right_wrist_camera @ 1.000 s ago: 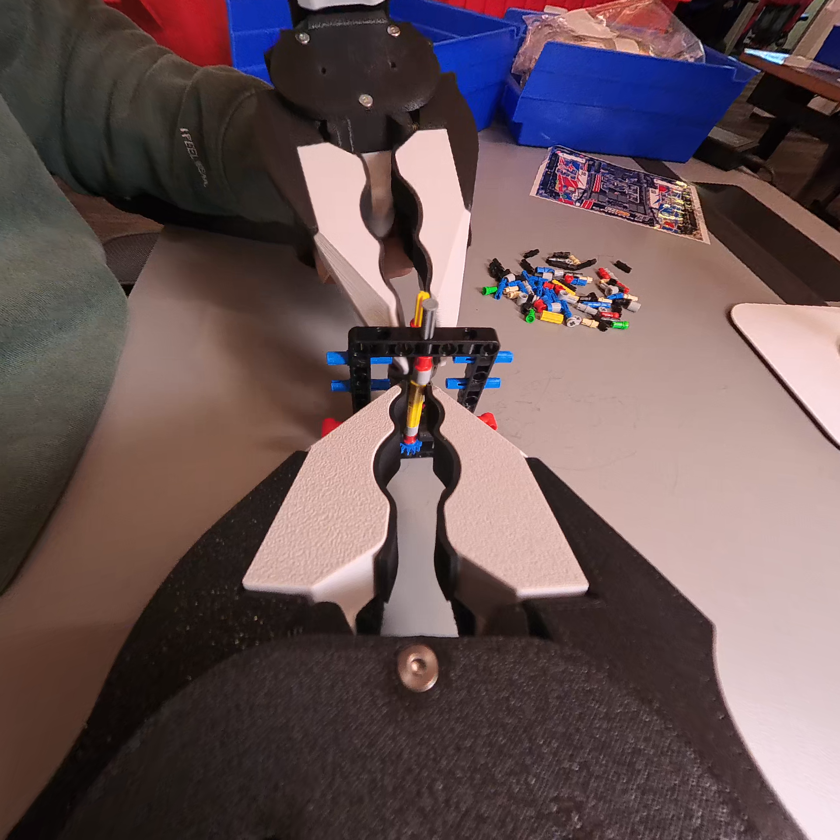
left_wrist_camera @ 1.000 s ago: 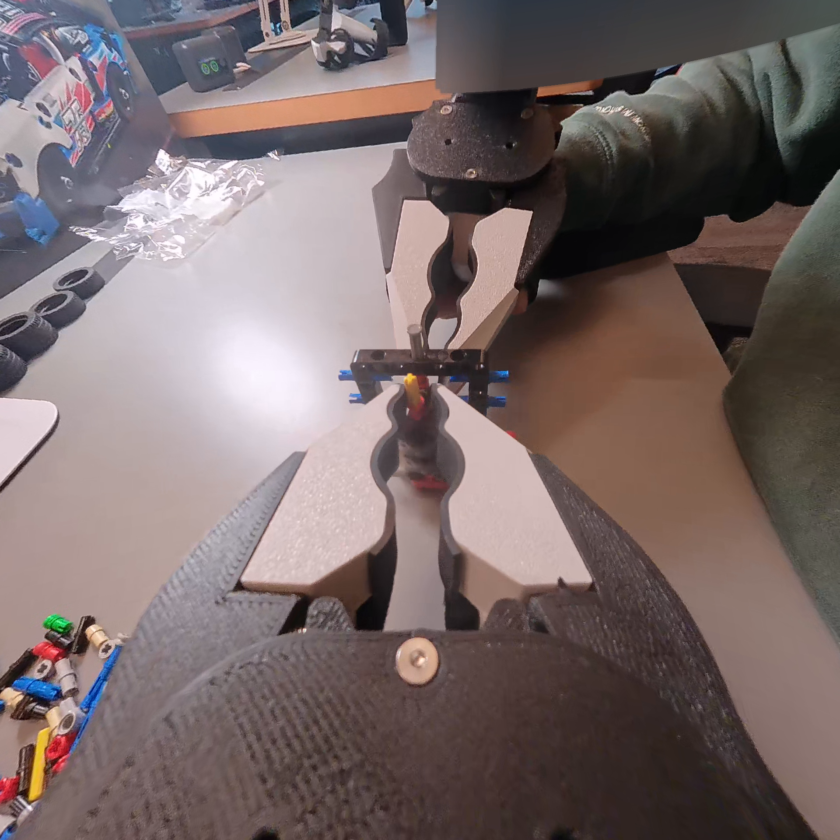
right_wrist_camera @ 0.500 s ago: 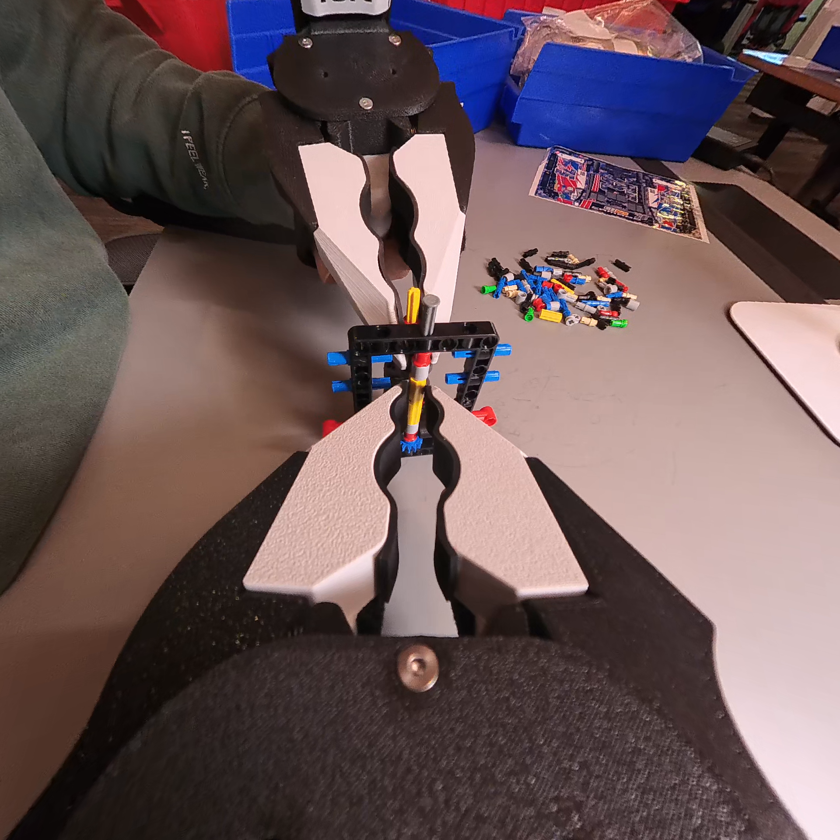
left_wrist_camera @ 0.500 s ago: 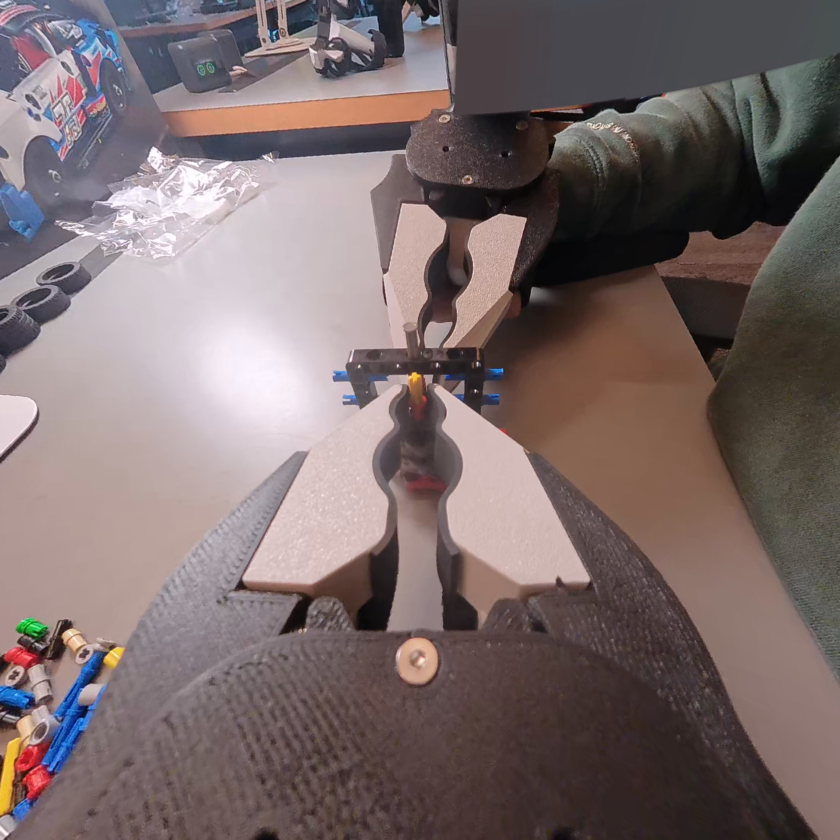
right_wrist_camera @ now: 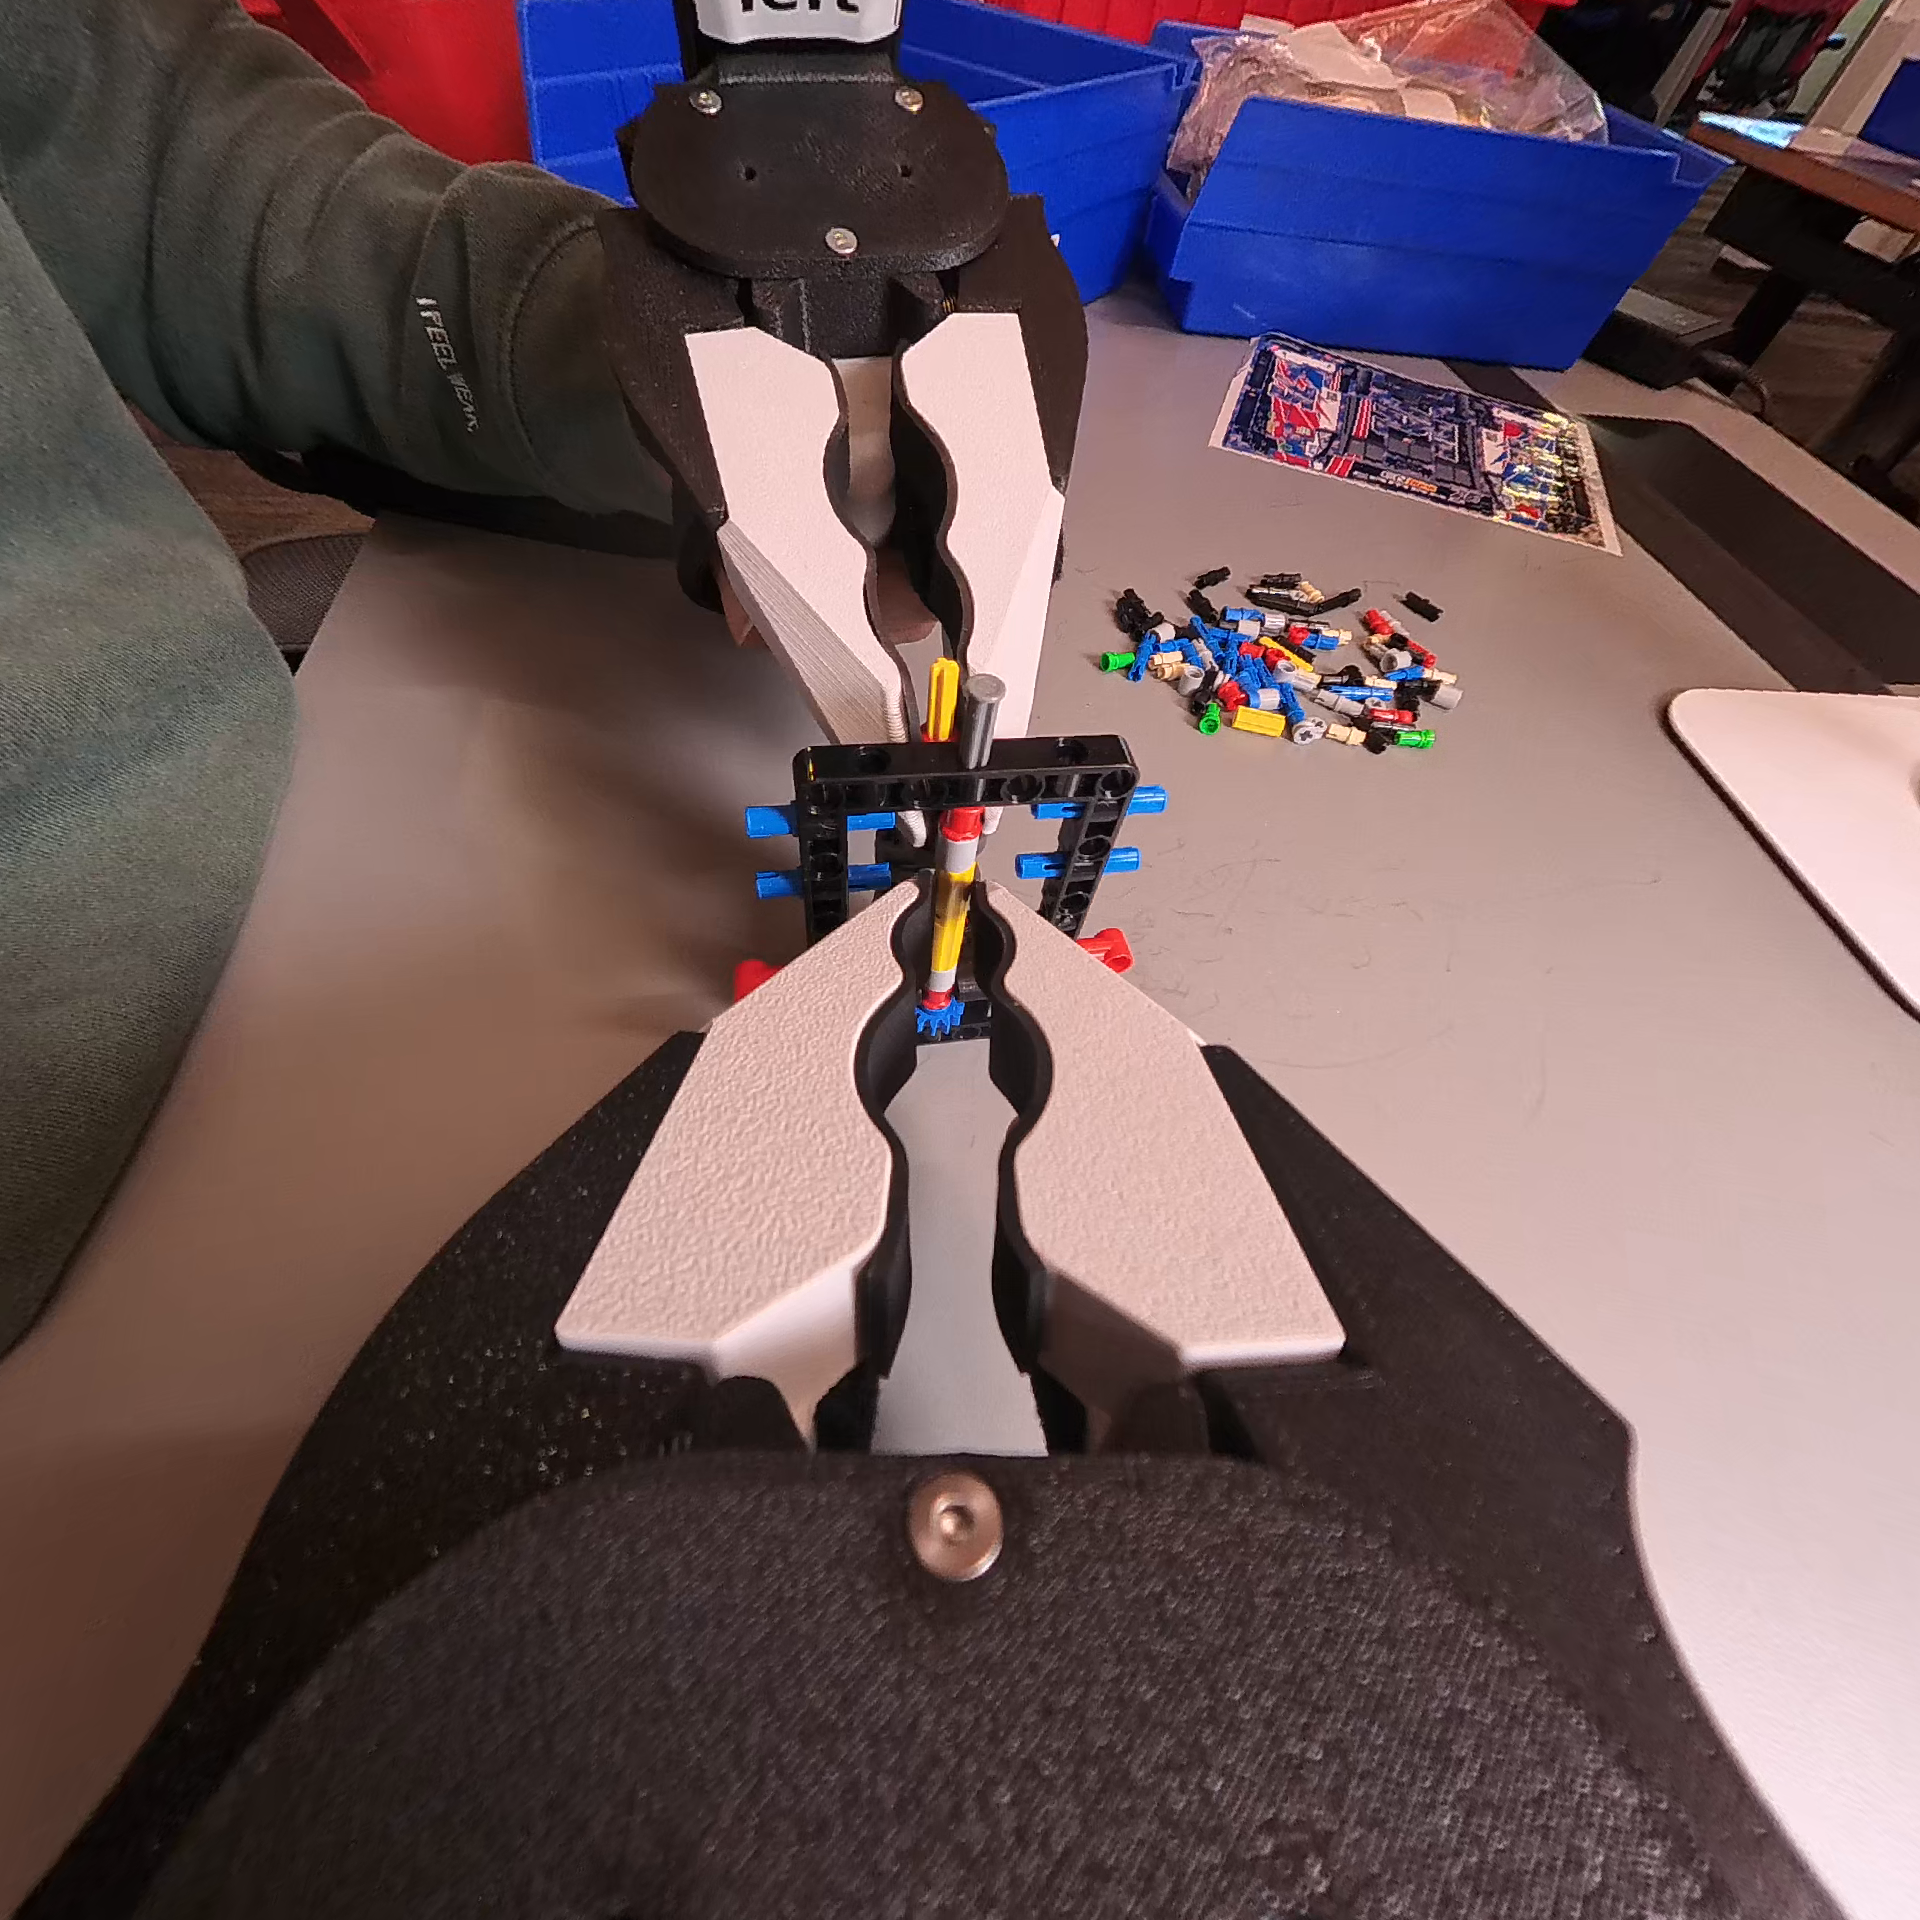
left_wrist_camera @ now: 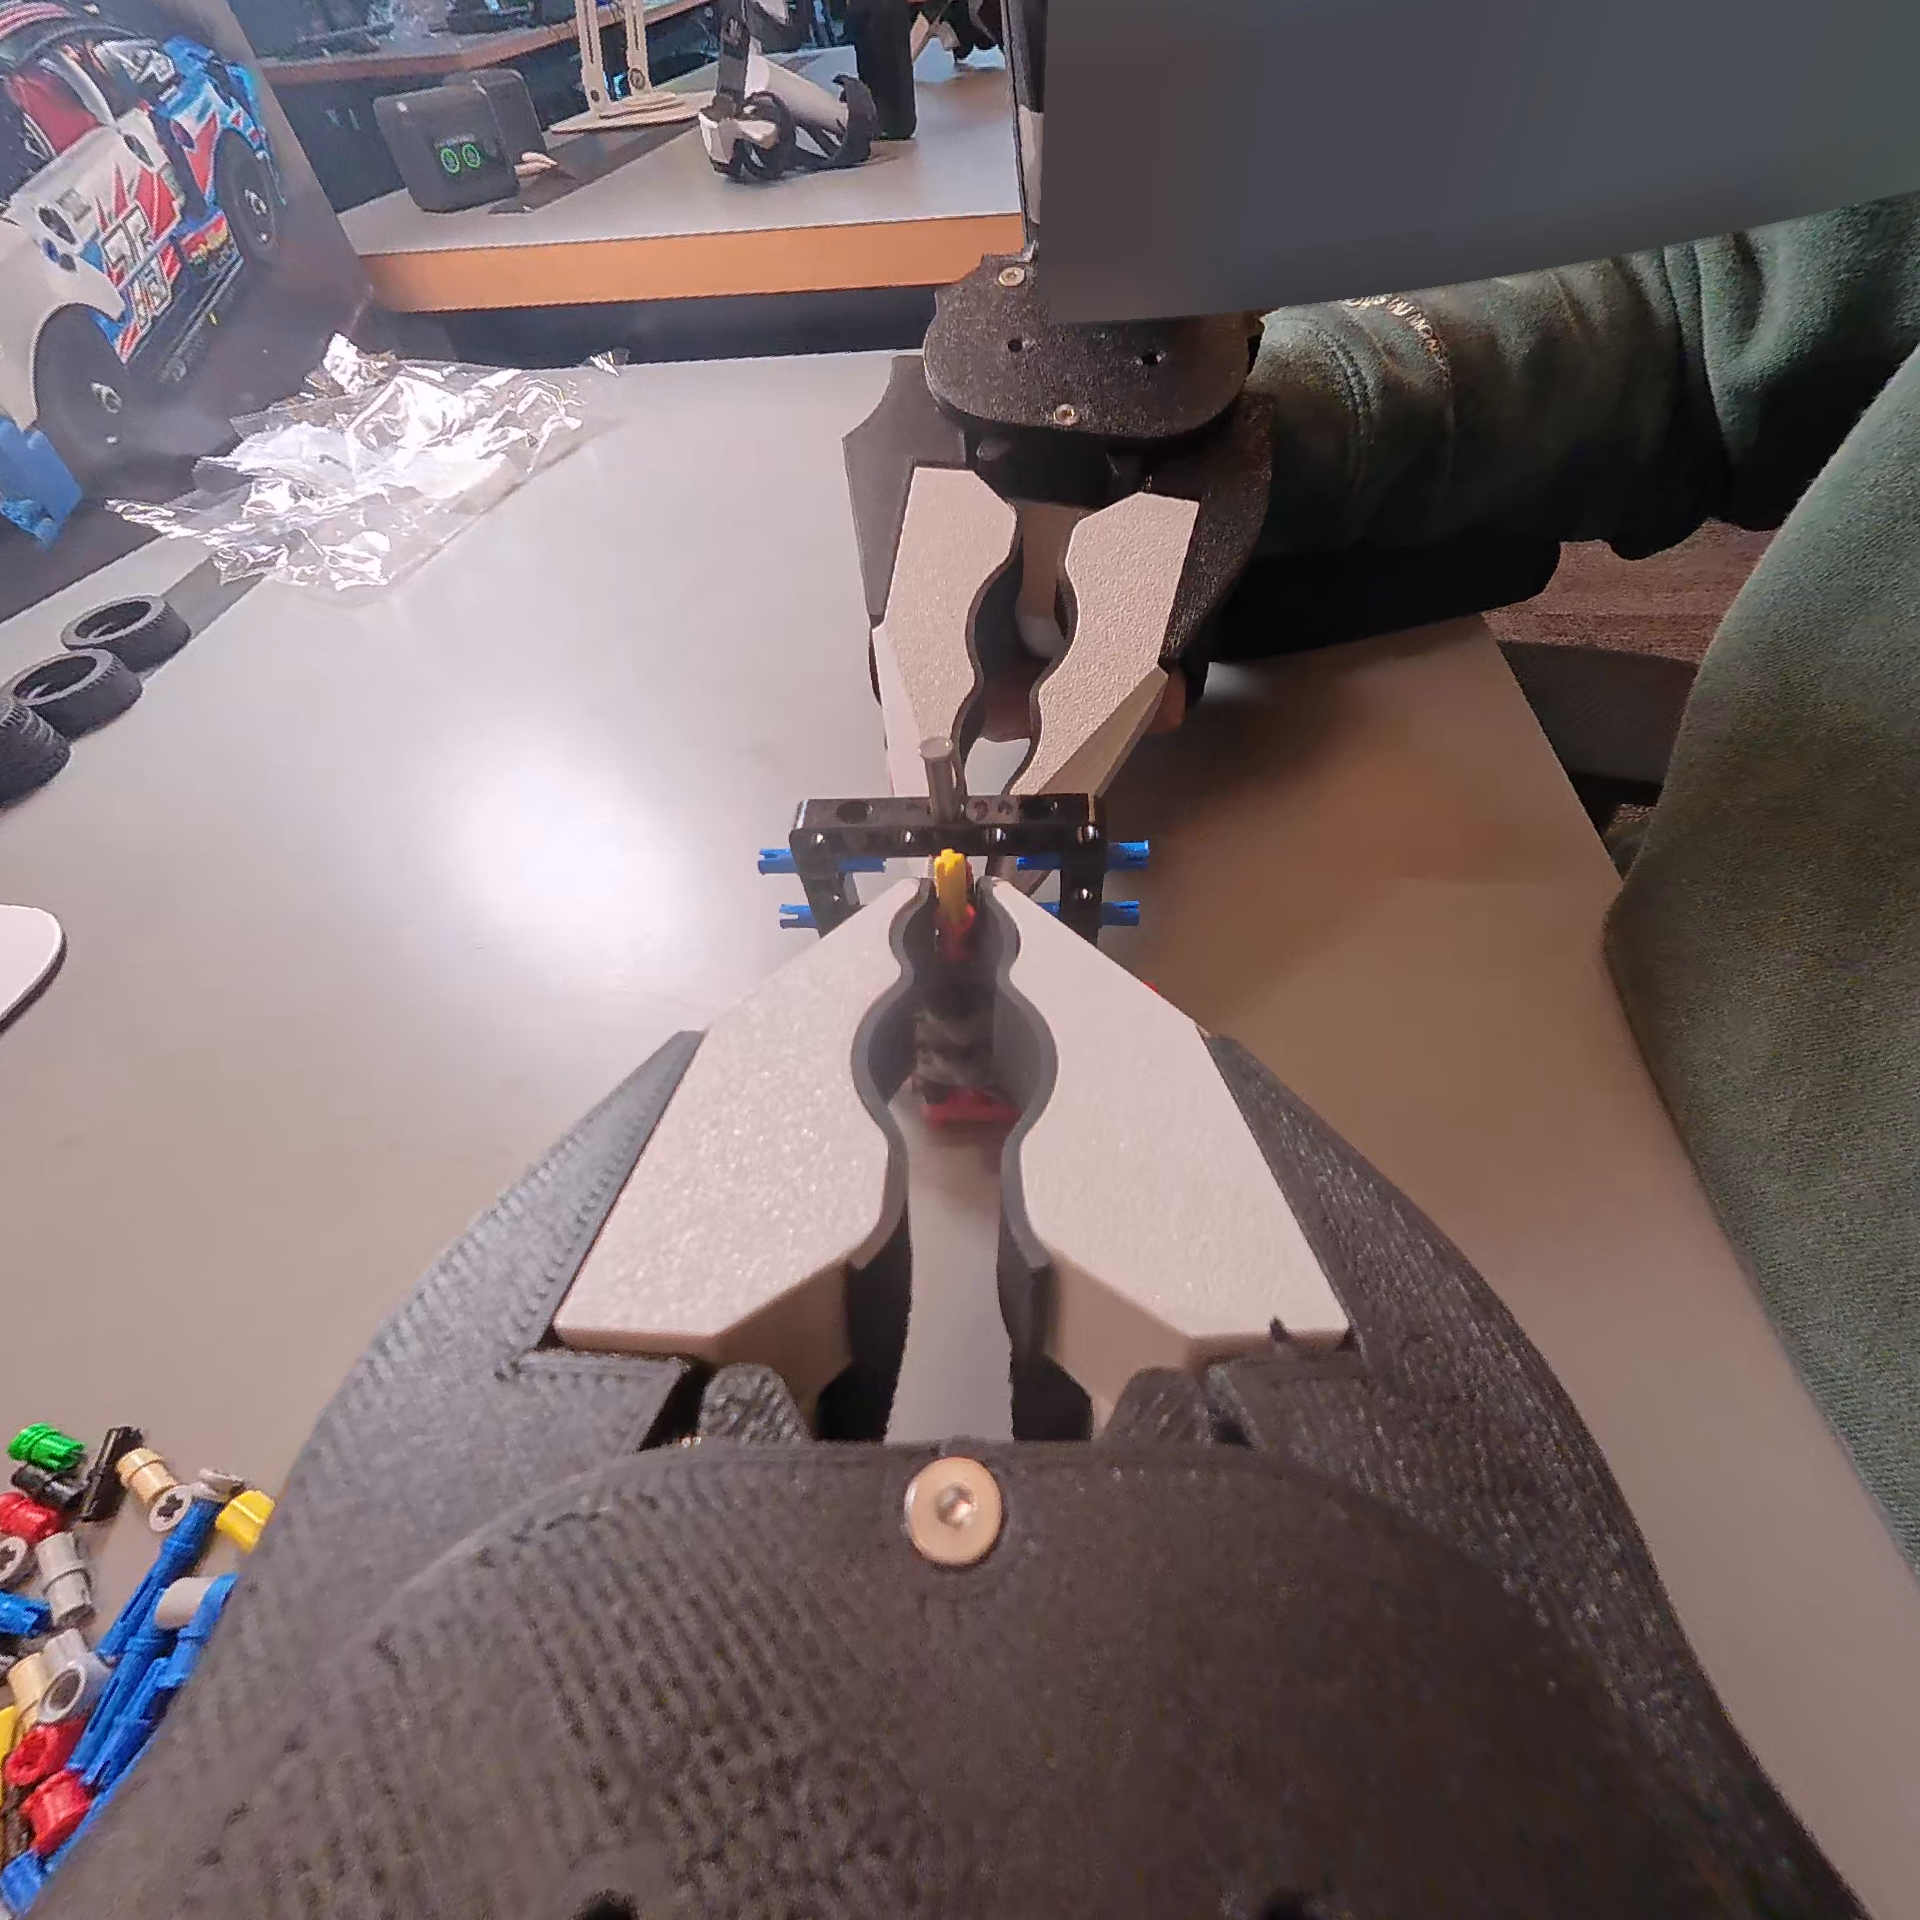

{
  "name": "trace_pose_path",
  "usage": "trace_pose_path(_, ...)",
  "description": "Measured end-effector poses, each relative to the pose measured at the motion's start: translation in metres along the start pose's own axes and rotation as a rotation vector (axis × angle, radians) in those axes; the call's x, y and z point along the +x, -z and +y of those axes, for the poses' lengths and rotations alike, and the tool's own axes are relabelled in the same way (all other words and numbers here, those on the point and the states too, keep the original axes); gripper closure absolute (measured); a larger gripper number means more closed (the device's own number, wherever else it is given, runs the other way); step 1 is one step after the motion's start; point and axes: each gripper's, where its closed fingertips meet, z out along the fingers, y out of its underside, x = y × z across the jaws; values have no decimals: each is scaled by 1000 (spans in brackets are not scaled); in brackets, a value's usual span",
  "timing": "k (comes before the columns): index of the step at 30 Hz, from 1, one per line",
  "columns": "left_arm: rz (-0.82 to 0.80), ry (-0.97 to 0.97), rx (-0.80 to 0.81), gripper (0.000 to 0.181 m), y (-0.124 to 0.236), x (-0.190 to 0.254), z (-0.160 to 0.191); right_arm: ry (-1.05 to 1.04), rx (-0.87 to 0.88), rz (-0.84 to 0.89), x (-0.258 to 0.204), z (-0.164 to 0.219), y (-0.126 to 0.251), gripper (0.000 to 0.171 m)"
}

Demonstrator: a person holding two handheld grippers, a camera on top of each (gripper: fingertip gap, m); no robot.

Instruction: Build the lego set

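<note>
A black Lego frame (right_wrist_camera: 966, 769) with blue pins stands upright on the grey table (right_wrist_camera: 1455, 987); it also shows in the left wrist view (left_wrist_camera: 940, 831). A grey axle (right_wrist_camera: 980, 712) sticks up through its top beam. Below it runs a stack of red, grey and yellow parts (right_wrist_camera: 948, 914) ending in a blue gear. My right gripper (right_wrist_camera: 951, 883) is shut on this stack from the near side. My left gripper (left_wrist_camera: 948, 883) is shut on a yellow axle (left_wrist_camera: 948, 871) with red and black parts, on the frame's other side. Each gripper faces the other across the frame.
A pile of small loose pieces (right_wrist_camera: 1288, 665) lies right of the frame, with an instruction sheet (right_wrist_camera: 1423, 436) and blue bins (right_wrist_camera: 1403, 208) beyond. Tyres (left_wrist_camera: 73, 675) and a crumpled clear bag (left_wrist_camera: 384, 447) lie on the other side. A person's green sleeve (right_wrist_camera: 260, 312) is close by. The tips of both grippers are at nearly the same place.
Both grippers keep their grips on the assembly. The left gripper's view has shifted slightly, so the loose pieces and tyres sit lower and farther left. The frame has hardly moved.
</note>
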Motion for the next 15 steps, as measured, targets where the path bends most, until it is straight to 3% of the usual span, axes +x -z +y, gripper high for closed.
trace_pose_path(7, -2, 0, 0, 176, 0, 0, 0, -9, 18, -7, 7, -7, 15, 160)
trace_pose_path(15, 16, 5, 20, 167, 3, 1, -5, -34, 72, -65, 4, -49, 32, 159)
